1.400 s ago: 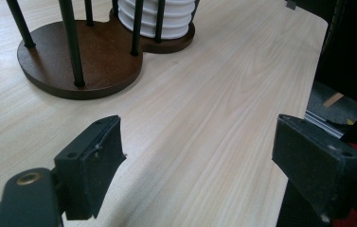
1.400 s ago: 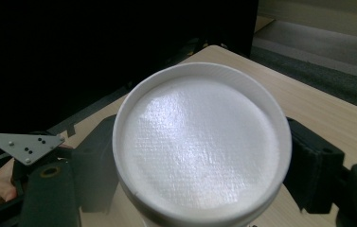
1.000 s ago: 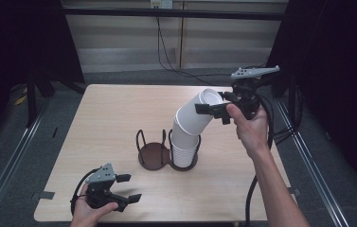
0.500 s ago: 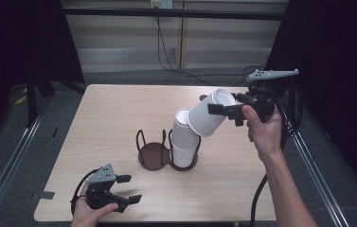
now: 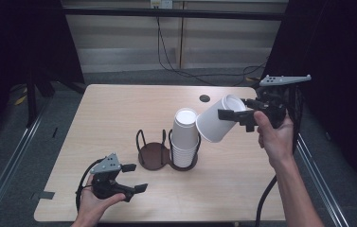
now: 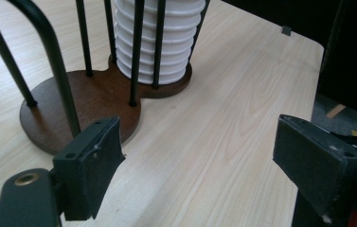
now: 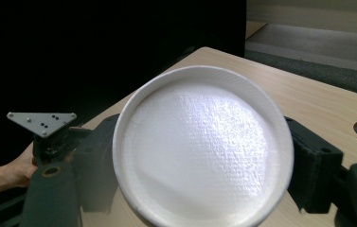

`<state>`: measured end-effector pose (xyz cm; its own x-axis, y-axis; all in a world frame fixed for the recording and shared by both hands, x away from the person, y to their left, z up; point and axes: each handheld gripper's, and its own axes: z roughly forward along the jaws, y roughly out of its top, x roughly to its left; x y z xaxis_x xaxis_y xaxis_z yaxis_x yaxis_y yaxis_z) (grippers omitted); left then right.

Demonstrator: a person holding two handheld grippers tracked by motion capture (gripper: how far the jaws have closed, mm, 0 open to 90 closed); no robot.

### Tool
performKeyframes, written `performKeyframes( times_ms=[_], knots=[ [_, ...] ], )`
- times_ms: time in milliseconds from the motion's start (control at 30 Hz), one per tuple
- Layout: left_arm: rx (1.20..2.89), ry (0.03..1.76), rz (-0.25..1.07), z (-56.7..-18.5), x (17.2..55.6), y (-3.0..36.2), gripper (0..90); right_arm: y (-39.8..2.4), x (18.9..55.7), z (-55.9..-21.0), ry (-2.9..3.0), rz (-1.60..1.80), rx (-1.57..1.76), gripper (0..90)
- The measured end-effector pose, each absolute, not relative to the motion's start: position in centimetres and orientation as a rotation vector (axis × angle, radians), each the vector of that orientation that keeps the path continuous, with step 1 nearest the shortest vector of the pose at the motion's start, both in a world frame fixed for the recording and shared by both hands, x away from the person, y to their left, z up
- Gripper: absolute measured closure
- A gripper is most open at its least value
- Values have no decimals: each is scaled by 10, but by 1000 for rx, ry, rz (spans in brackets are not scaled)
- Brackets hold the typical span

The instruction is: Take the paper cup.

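A: Right gripper (image 5: 227, 114), held up at the table's far right: what is between its jaws?

B: A single white foam cup (image 5: 216, 124), clamped across its body and tipped on its side. Its closed base (image 7: 203, 144) faces that gripper's own camera; its open mouth points away from the gripper, toward the stack.

A: And the stack?

B: A column of white foam cups (image 5: 185, 137), nested mouth-down, just beyond the held cup's mouth and apart from it. It stands inside the black wire loops of a brown, two-ring wooden cup holder (image 5: 153, 155). The ring beside it is bare.

A: Left gripper (image 5: 135, 177)?

B: Low at the near edge of the light wooden table (image 5: 119, 109), jaws parted with nothing between them; they have just been opening a little further. The holder lies ahead of its jaws, near but not touching.
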<state>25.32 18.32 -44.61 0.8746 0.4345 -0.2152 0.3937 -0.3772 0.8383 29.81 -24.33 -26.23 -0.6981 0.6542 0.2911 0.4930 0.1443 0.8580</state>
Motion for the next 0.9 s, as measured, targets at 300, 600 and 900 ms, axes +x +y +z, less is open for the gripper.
performKeyframes(
  times_ms=[300, 600, 900],
  knots=[
    [2000, 578, 35, -443, 254, 176, 164, -252, 287, -272, 2273, 1575, 1156, 248],
    [1968, 537, 33, -432, 256, 163, 164, -250, 276, -295, 2283, 1600, 1159, 249],
    [1971, 490, 28, -428, 253, 150, 164, -240, 264, -313, 2330, 1596, 1141, 249]
  ],
)
